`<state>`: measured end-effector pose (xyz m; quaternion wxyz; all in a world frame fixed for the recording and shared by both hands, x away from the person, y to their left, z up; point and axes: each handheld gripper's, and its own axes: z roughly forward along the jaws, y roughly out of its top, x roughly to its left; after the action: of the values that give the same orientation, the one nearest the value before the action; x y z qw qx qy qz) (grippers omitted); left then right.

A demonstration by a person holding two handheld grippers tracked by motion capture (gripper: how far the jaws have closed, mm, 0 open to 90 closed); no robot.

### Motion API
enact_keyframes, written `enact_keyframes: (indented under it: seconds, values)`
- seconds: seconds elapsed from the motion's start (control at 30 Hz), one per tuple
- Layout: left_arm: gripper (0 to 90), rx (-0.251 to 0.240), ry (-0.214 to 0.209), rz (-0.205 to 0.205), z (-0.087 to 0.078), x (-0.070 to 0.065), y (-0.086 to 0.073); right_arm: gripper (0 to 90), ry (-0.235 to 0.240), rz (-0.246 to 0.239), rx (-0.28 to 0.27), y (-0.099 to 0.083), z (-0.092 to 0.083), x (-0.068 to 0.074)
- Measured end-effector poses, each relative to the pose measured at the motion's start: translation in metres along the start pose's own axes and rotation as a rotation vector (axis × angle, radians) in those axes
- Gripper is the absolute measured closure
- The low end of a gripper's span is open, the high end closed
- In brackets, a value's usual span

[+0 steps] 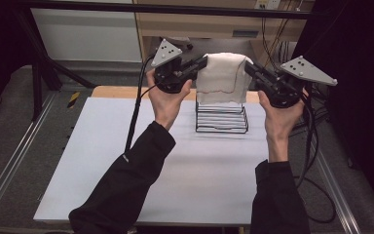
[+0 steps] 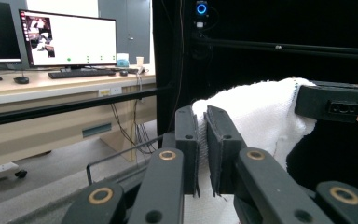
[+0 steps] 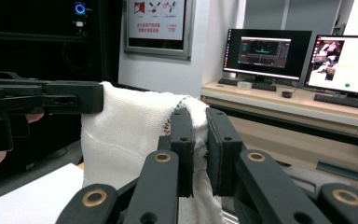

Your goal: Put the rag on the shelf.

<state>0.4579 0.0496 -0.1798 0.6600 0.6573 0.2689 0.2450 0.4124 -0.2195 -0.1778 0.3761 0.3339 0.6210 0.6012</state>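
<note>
Left tool (image 1: 200,62) and right tool (image 1: 250,68) each pinch an upper corner of the white cloth (image 1: 222,78), jaws clamped narrow on the fabric in both gripper views. The cloth hangs spread between them, raised above the black wire rack (image 1: 221,119), its lower edge at the rack's top. The rack stands on the white desk (image 1: 102,165), towards the far edge.
</note>
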Motion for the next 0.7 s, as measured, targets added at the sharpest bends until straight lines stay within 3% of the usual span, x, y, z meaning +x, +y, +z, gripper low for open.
enact_keyframes:
  seconds: [0.4, 0.7]
  values:
    - [83.5, -0.008, 0.024, 0.022, 0.015, 0.005, 0.021, 82.5, -0.015, -0.009, -0.024, 0.021, 0.008, -0.008]
    - [83.5, -0.002, 0.042, 0.027, 0.028, 0.011, 0.028, 82.5, -0.026, -0.005, -0.025, 0.024, 0.017, -0.016]
